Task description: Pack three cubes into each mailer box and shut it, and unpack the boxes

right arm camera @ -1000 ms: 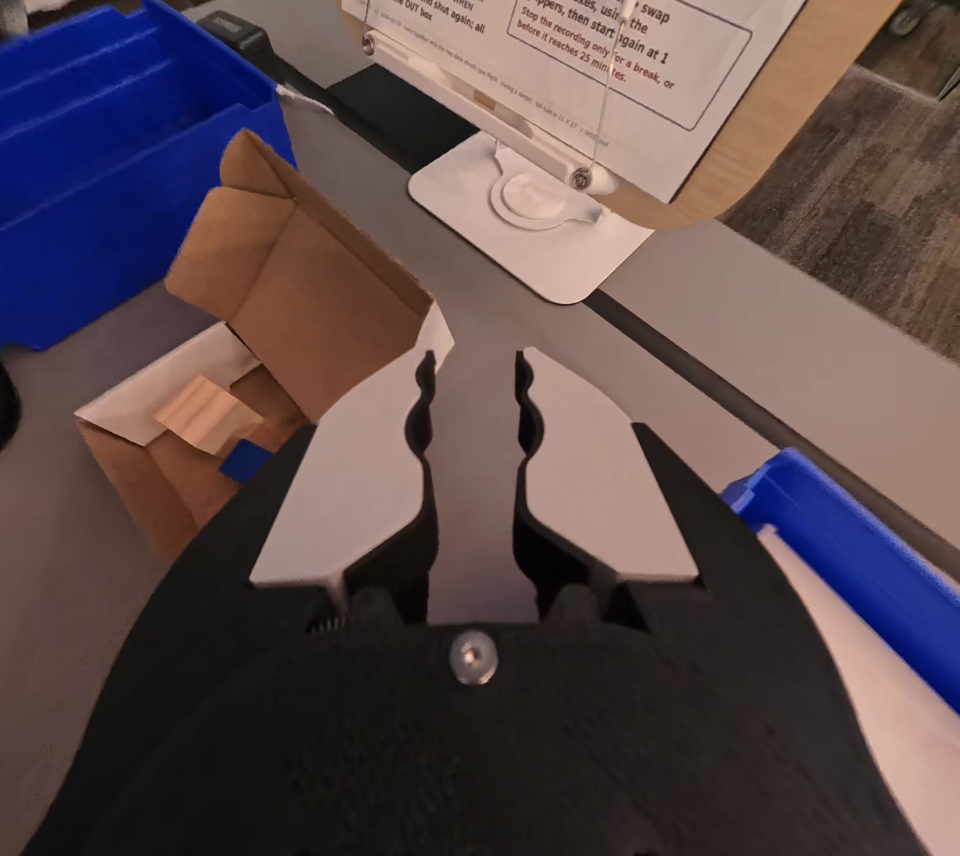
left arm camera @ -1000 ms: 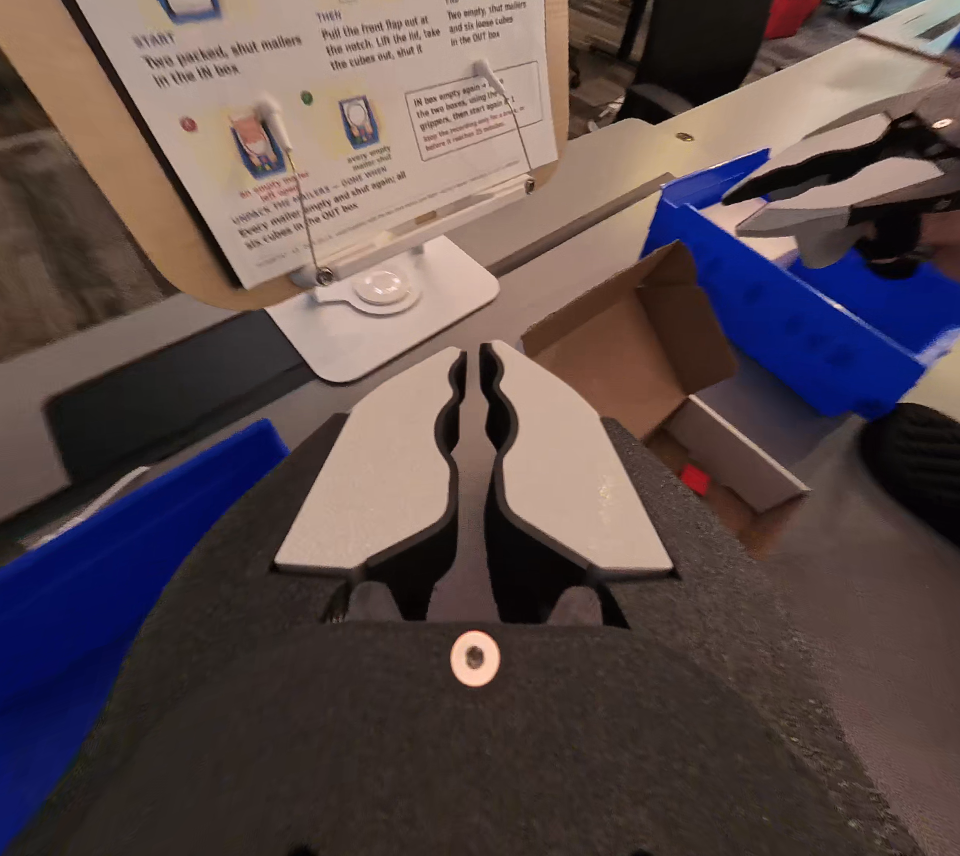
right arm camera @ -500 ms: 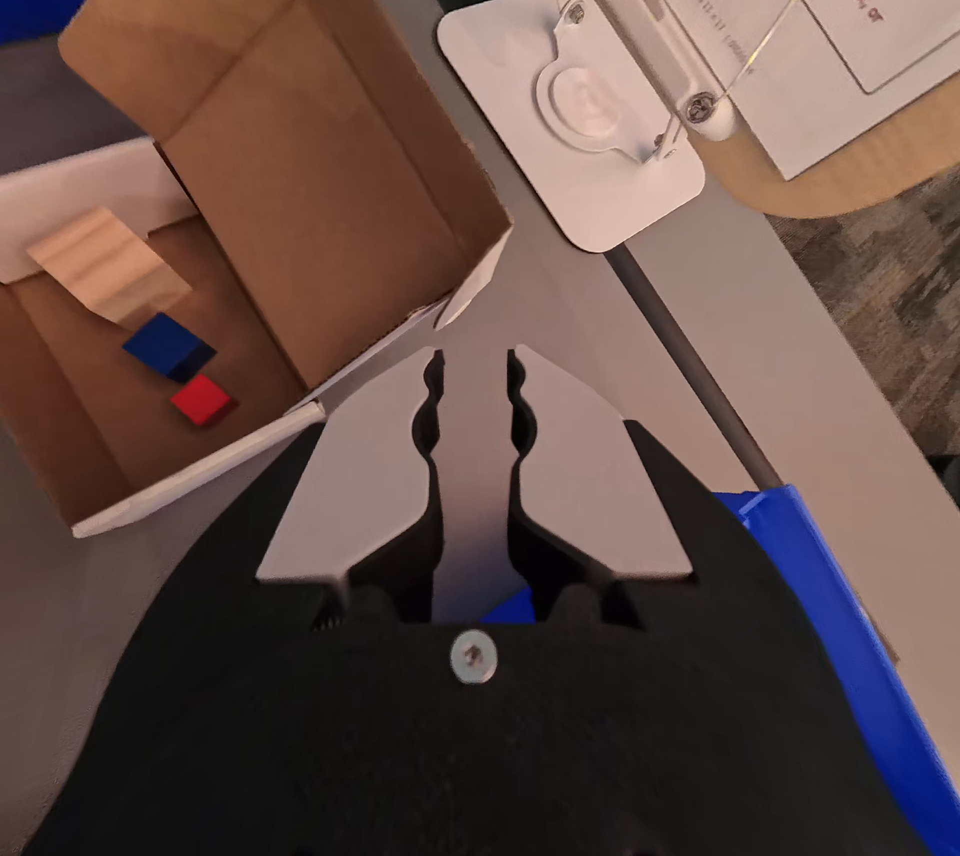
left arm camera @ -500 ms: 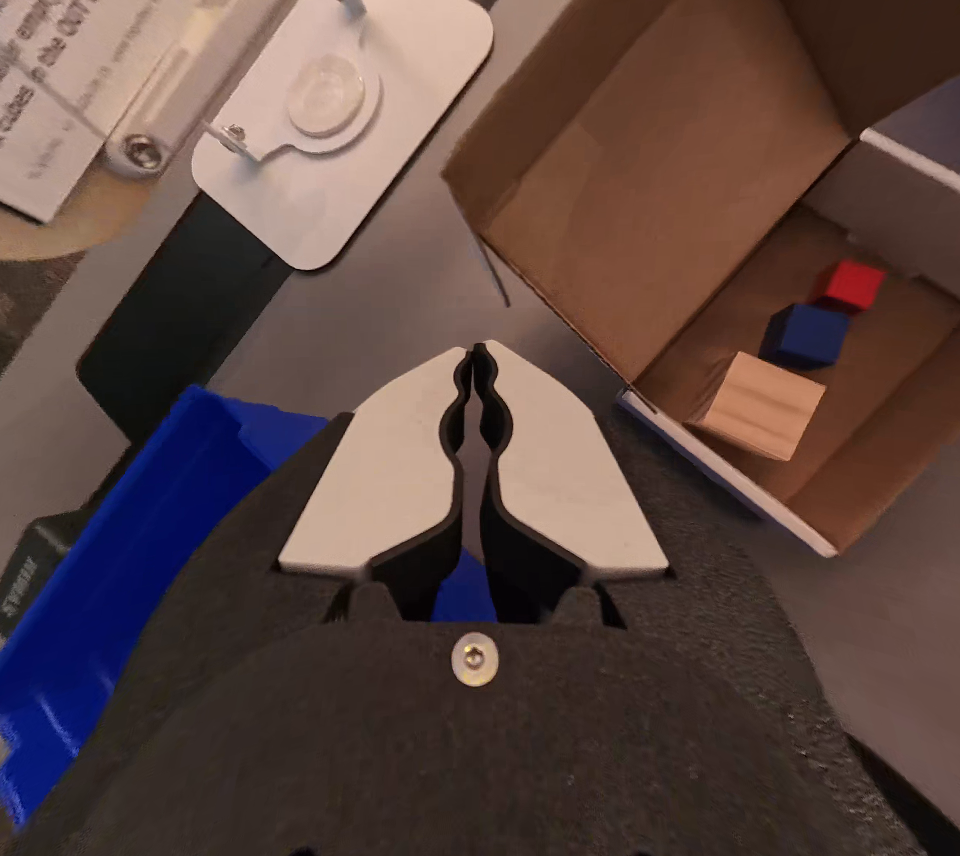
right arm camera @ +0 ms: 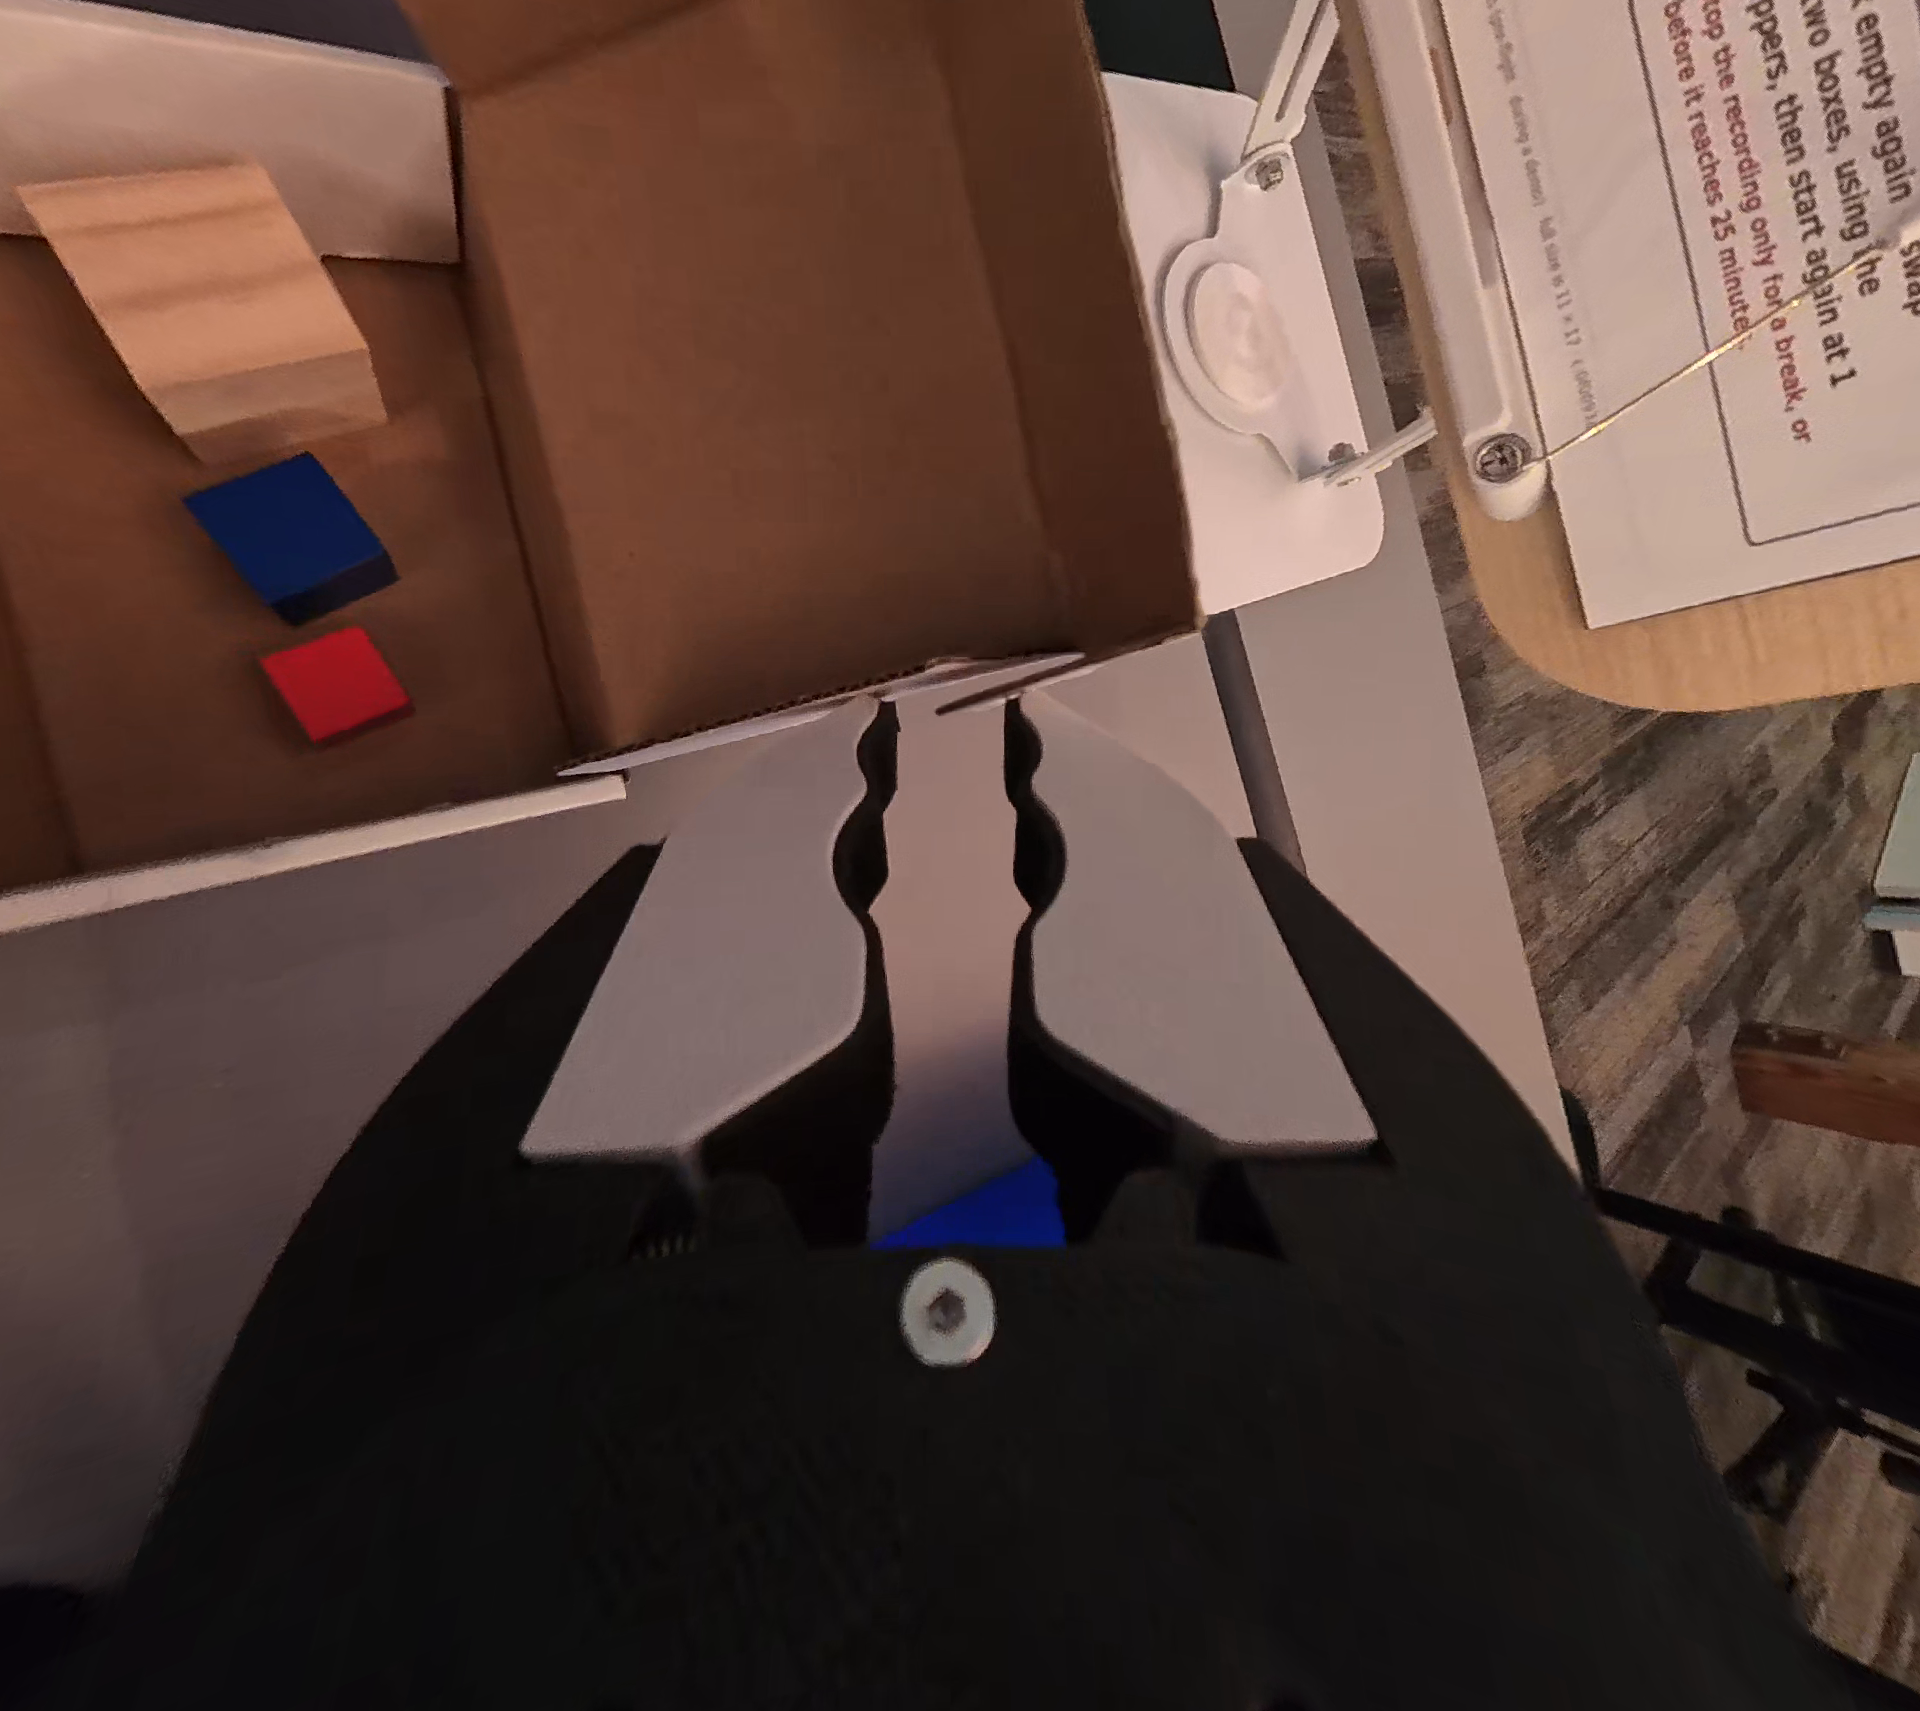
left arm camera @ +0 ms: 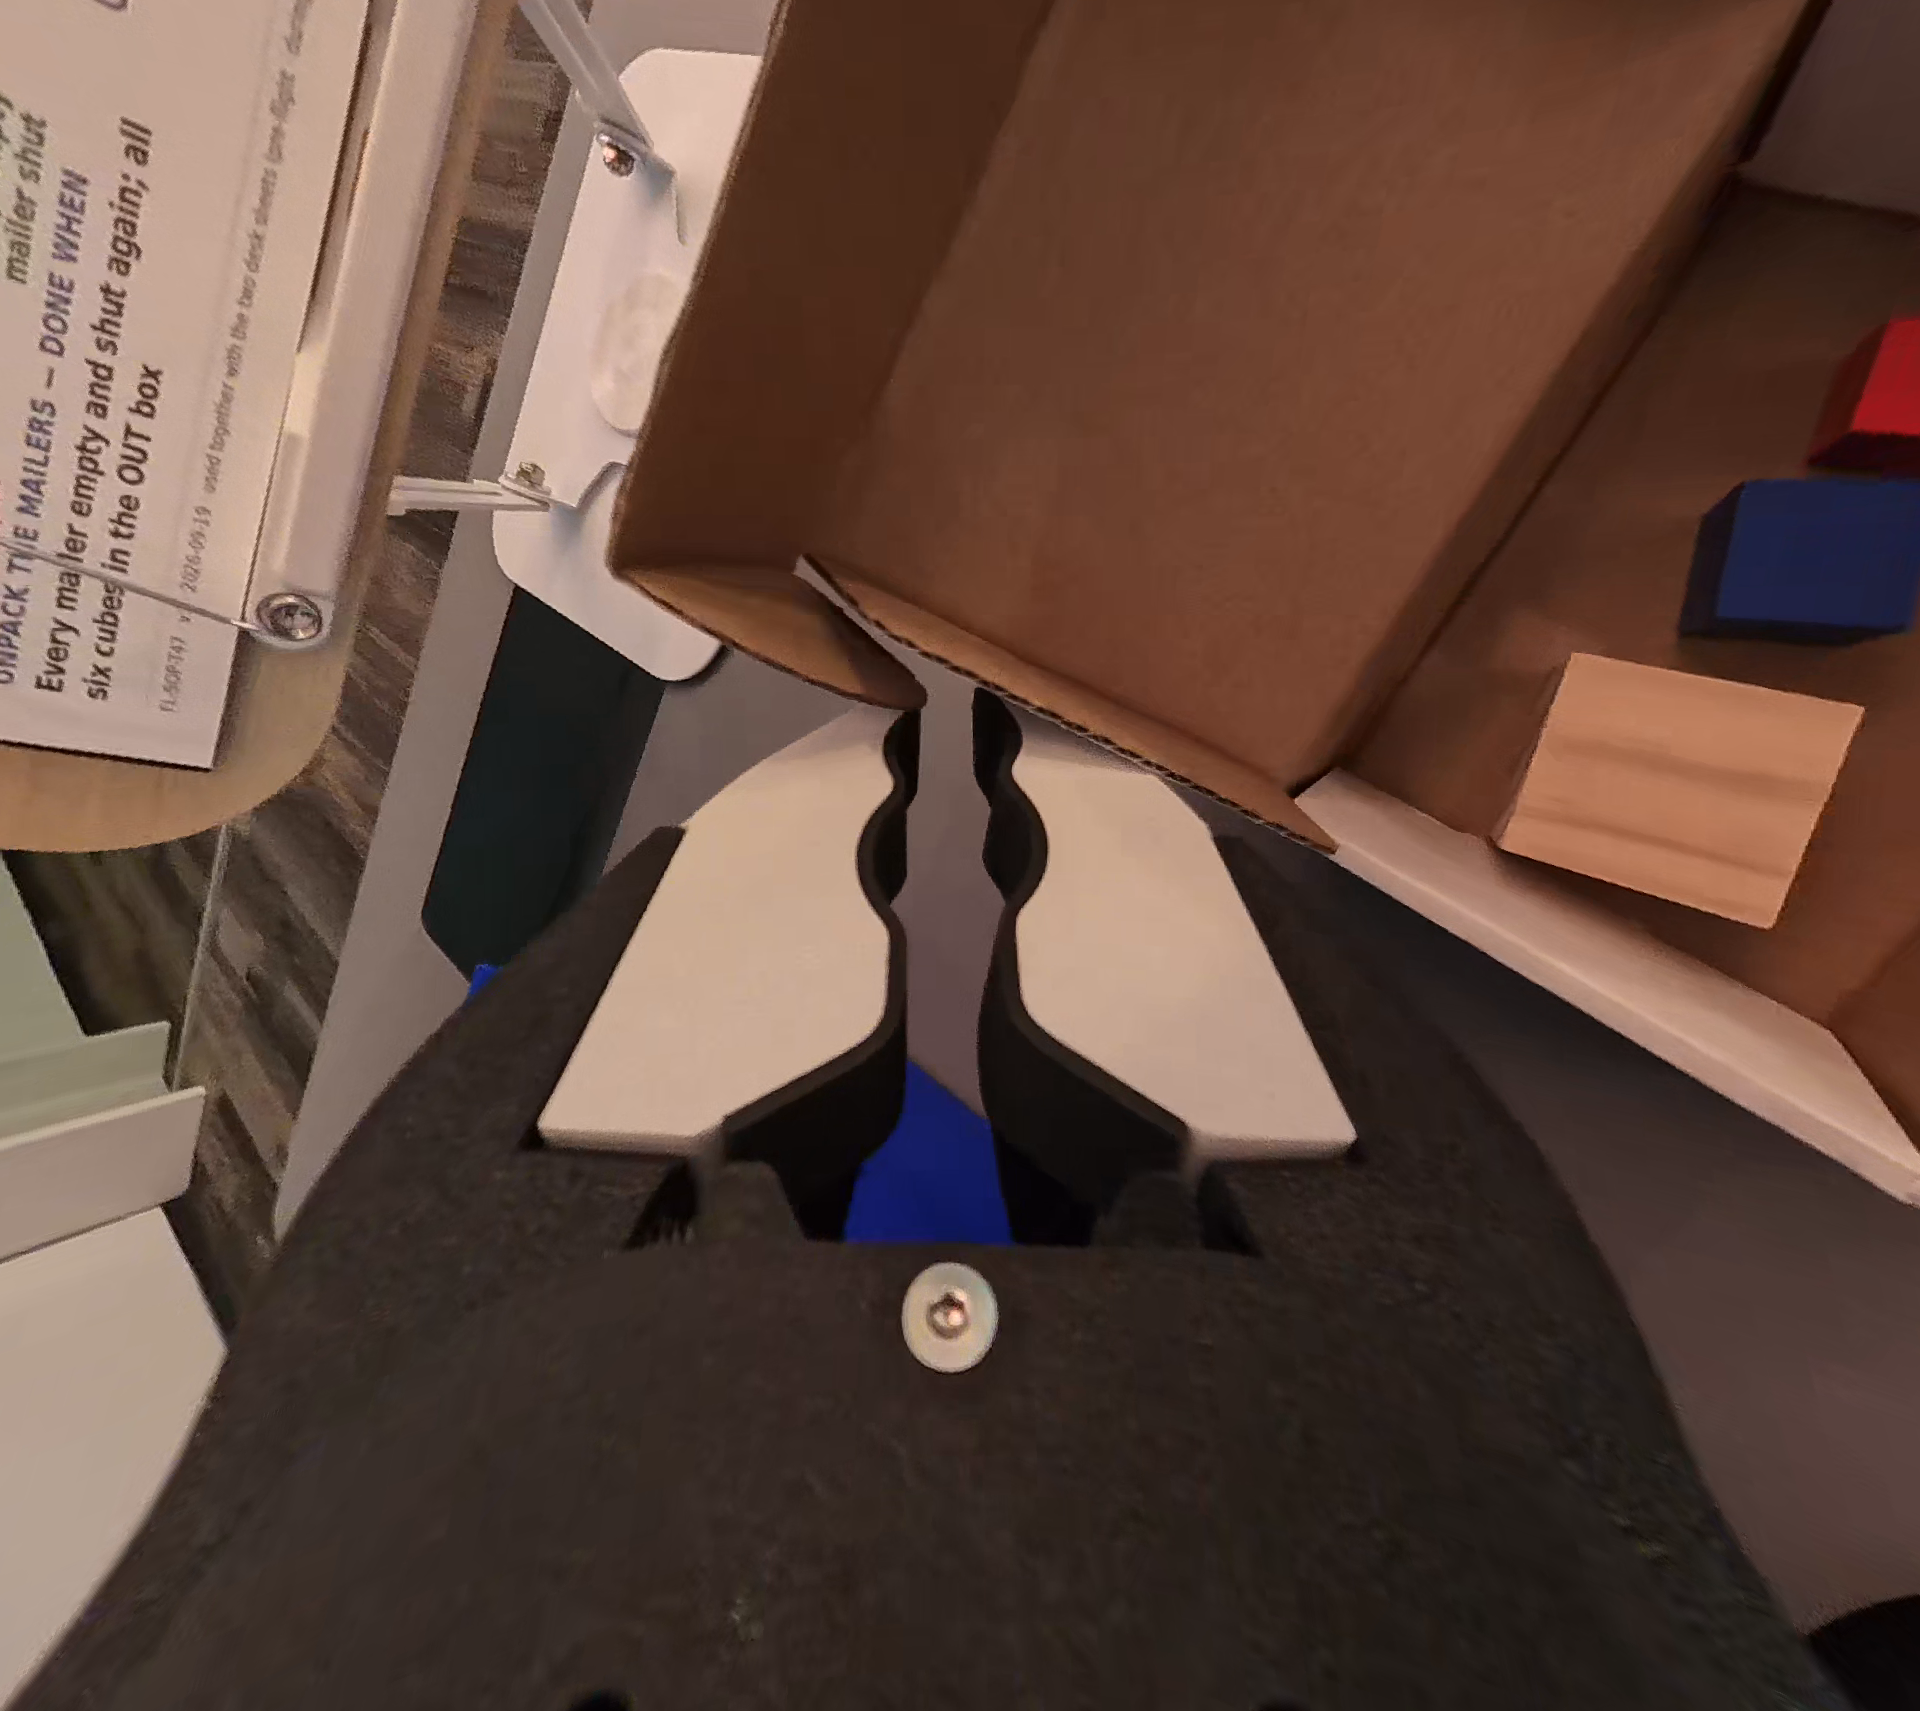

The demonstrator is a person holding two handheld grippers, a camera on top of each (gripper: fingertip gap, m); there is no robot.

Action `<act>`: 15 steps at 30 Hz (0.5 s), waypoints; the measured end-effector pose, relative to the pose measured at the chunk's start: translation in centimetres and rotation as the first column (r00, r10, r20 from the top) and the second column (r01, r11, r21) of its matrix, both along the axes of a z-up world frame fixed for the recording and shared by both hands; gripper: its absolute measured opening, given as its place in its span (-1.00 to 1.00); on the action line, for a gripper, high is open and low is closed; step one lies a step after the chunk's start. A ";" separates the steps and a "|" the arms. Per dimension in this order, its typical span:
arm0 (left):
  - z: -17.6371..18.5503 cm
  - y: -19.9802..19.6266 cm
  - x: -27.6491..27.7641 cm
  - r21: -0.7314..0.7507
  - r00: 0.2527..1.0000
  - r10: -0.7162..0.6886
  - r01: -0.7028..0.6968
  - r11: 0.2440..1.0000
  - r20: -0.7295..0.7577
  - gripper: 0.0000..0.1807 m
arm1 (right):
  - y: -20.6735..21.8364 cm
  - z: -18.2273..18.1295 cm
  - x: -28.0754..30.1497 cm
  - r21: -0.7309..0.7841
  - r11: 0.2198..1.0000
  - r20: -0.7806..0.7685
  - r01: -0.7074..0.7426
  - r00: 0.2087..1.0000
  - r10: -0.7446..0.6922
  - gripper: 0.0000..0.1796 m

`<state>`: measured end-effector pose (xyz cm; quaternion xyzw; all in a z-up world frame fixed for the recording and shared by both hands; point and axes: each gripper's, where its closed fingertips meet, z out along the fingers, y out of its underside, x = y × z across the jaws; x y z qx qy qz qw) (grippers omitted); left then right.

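Both my tongs have dropped to the mailer box lid (left arm camera: 1195, 259) corners since a second ago.
Left tongs (left arm camera: 945, 716) and right tongs (right arm camera: 943, 716), slightly spread, empty: pinch each side flap (right arm camera: 997, 666) squarely, then fold evenly over the cubes (right arm camera: 286, 534).

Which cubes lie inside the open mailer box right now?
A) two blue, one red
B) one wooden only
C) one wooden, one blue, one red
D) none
C: on the floor of the open mailer box lie a wooden cube, a blue cube and a red cube.

Lab: instruction sheet (right arm camera: 1704, 186), grey table (right arm camera: 260, 986)
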<state>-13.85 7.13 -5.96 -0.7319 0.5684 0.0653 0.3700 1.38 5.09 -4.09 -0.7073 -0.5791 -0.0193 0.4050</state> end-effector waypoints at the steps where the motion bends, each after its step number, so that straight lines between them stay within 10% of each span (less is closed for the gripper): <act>1: 0.0 -0.1 0.0 0.002 1.000 -0.011 0.011 1.000 -0.004 -0.89 | -0.2 0.1 0.0 0.002 1.000 0.004 -0.011 1.000 0.011 -0.78; 15: -1.0 -2.9 -0.2 -0.049 0.983 -0.123 0.117 0.992 -0.135 -1.00 | -3.6 0.3 -0.4 -0.072 0.990 0.066 -0.120 0.990 0.125 -0.76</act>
